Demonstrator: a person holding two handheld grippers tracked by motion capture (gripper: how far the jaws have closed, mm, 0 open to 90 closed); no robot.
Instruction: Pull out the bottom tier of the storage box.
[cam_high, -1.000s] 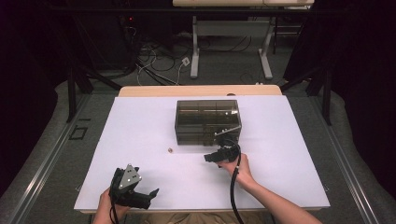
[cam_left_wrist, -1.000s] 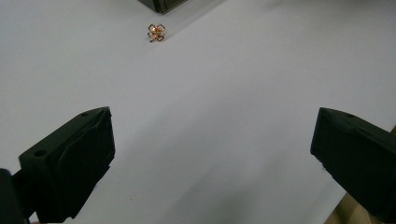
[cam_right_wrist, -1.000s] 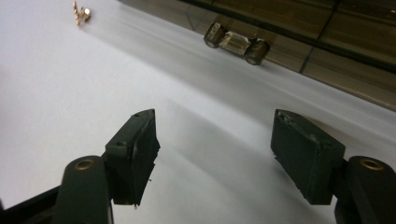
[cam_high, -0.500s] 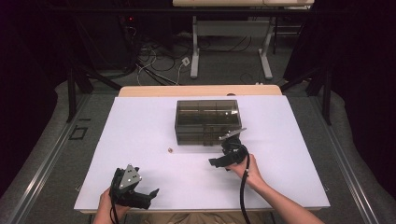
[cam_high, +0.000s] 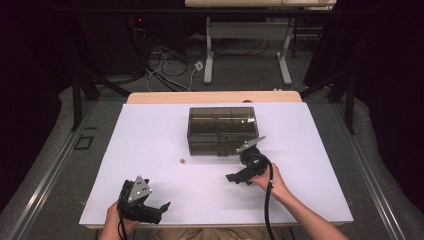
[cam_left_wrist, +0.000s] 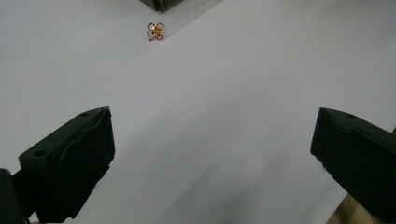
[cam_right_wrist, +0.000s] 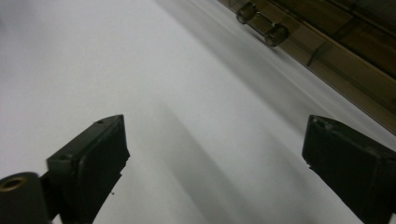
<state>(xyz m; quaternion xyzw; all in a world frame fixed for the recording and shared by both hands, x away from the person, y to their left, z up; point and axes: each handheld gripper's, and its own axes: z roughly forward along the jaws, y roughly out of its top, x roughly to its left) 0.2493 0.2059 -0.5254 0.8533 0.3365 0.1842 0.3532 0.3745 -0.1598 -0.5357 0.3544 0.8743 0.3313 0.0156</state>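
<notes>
A: Table status? Note the surroundings first.

B: White table top. A smoky translucent plastic drawer box sits mid-table. A small gold clover-shaped trinket lies just off its front left corner, apart from it. Nothing stands between the trinket and either tool.

A: Tools?

B: Left gripper at the near left edge, jaws spread wide, empty. Right gripper in front of the box's right half, tilted, jaws also wide apart, holding nothing.

A: What do the gripper views add?

B: Left gripper view: the trinket resolves as four open gold loops, lying near a dark corner of the box. Right gripper view: the box front runs slantwise across, and two round knobs on its lower drawer show, which the high view does not resolve.
</notes>
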